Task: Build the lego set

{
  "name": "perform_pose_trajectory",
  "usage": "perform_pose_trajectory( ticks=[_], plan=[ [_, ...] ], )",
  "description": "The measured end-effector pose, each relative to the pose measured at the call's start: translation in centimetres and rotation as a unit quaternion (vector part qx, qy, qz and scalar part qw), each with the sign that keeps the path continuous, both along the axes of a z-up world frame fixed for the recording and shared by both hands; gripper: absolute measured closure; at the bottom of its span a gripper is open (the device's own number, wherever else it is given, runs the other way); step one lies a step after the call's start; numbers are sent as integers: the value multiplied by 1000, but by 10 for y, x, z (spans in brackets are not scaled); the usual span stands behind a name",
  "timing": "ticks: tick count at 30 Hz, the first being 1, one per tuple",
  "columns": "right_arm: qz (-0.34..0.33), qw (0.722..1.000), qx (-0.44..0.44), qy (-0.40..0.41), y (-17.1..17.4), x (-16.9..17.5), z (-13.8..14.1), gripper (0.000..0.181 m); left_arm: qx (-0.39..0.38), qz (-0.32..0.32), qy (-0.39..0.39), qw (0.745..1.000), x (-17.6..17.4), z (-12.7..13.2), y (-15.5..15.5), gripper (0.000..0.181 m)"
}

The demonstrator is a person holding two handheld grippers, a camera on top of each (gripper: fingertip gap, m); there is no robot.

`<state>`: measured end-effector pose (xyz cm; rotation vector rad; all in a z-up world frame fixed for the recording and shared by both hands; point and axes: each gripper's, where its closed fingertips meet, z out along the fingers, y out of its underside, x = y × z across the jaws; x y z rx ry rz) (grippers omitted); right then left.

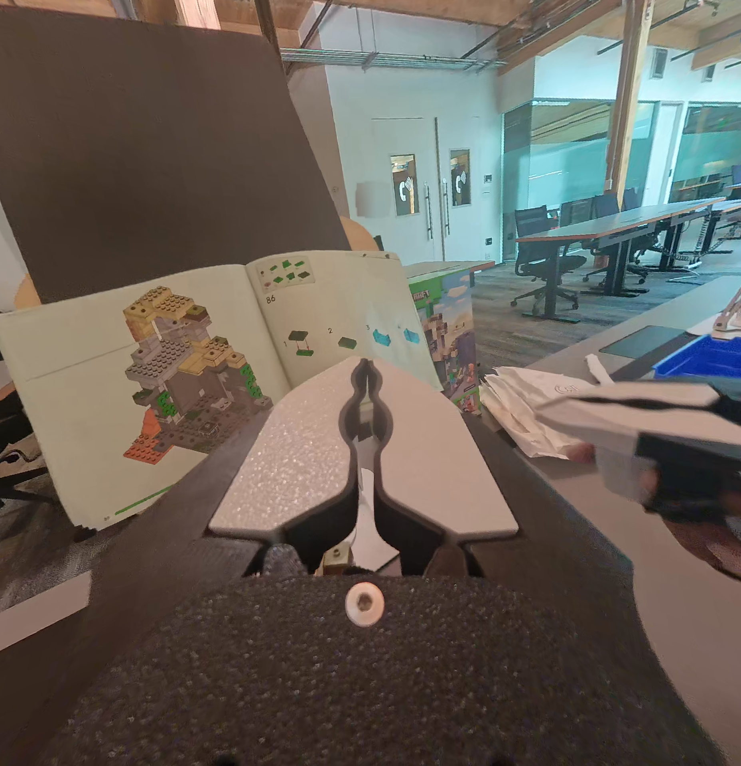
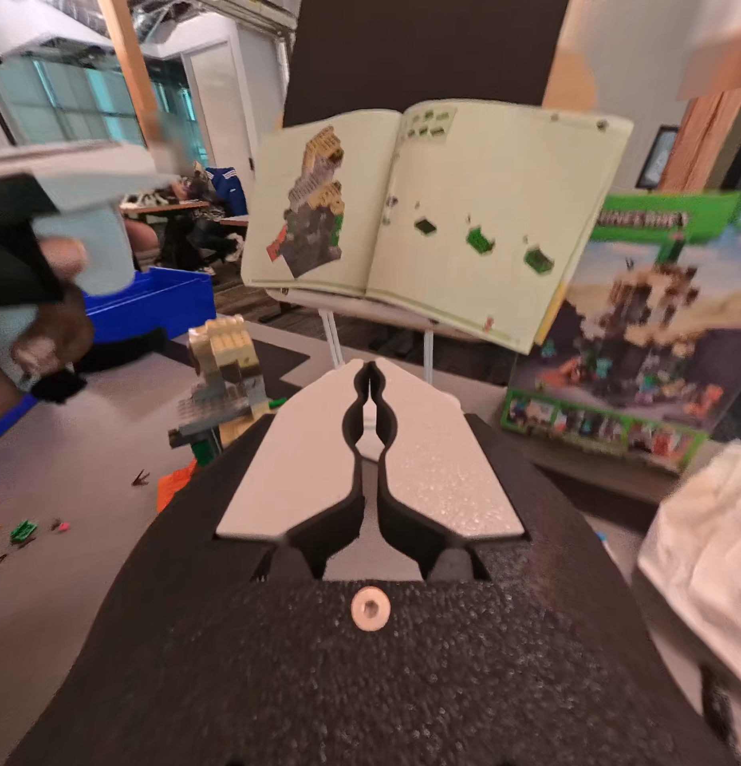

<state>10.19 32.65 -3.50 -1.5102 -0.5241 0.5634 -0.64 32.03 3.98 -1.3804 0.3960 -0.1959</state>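
Observation:
My left gripper (image 1: 365,364) is shut with nothing visible between its tips, held up in front of the open instruction booklet (image 1: 153,373). My right gripper (image 2: 369,367) is also shut and looks empty, raised above the table. The partly built lego model (image 2: 224,373), tan on top and grey below, stands on the table left of the right gripper's fingers. Its orange plate (image 2: 174,485) pokes out at the base. The booklet (image 2: 443,207) rests on a white stand. The right gripper (image 1: 541,408) shows at the right of the left wrist view. The left gripper (image 2: 149,174) is blurred at the left of the right wrist view.
The lego box (image 2: 634,331) stands right of the booklet and also shows in the left wrist view (image 1: 447,331). A blue bin (image 2: 153,302) sits behind the model. Small loose pieces (image 2: 23,530) lie on the grey table at left. White paper bags (image 2: 700,539) lie at right. About 15 cm separates my left fingertips from my right.

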Motion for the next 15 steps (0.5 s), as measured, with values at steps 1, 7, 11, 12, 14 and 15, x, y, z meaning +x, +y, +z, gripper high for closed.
perform_pose_trajectory(
  ticks=[1,7,11,12,14,15],
  plan=[
    [-8,1000,-8,5,-9,6,-10,181,-1,0,5,1000,0,1,-5,181],
    [11,999,-51,6,-52,11,-59,181,-13,27,58,998,-48,-6,-62,181],
    [55,996,-63,-18,-70,0,-85,181,-46,85,85,992,-118,-36,-113,181],
    [64,996,-62,-20,-73,-3,-86,181,-67,97,86,989,-135,-50,-124,181],
    [79,995,-56,-17,-79,-7,-84,181,-123,114,75,983,-163,-82,-146,175],
    [84,995,-53,-16,-81,-9,-84,181,-151,118,63,979,-173,-98,-156,174]
  ],
)
